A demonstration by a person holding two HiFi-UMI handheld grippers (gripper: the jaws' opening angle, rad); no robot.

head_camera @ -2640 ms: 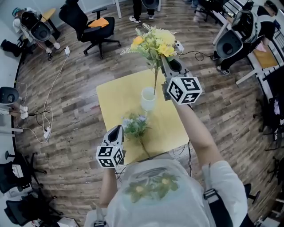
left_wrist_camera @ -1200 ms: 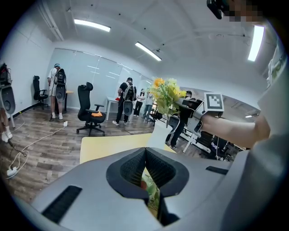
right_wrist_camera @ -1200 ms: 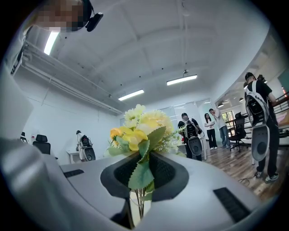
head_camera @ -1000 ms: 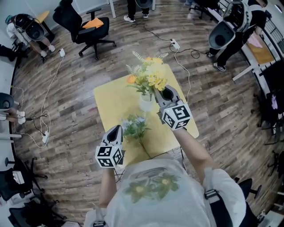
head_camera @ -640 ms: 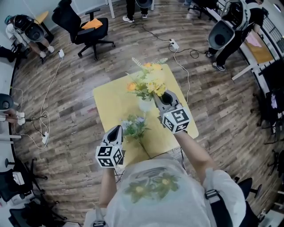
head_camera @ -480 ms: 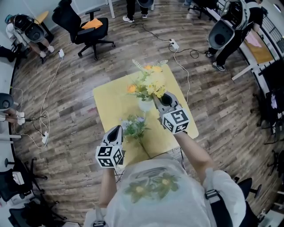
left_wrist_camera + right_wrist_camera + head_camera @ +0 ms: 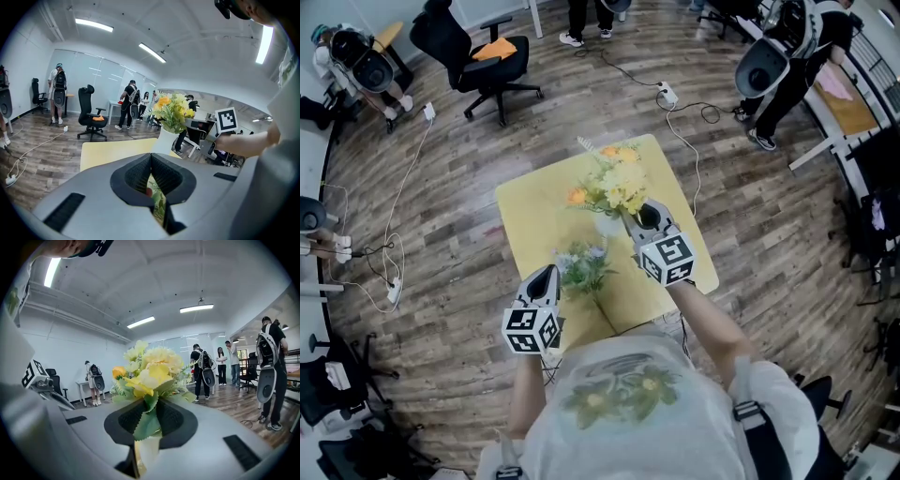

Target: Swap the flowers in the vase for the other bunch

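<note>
Yellow counter (image 7: 534,211) carries the white vase (image 7: 607,225); the right claw (image 7: 630,218) is clamped on the yellow bunch (image 7: 617,186), stems at its mouth. Releasing while tilted could topple vase or flowers

- Your right gripper (image 7: 150,407) pinches the yellow bunch (image 7: 153,370) at its leaves.
- Its blooms stand just above the claw.
- People (image 7: 202,372) stand far beyond.
</note>
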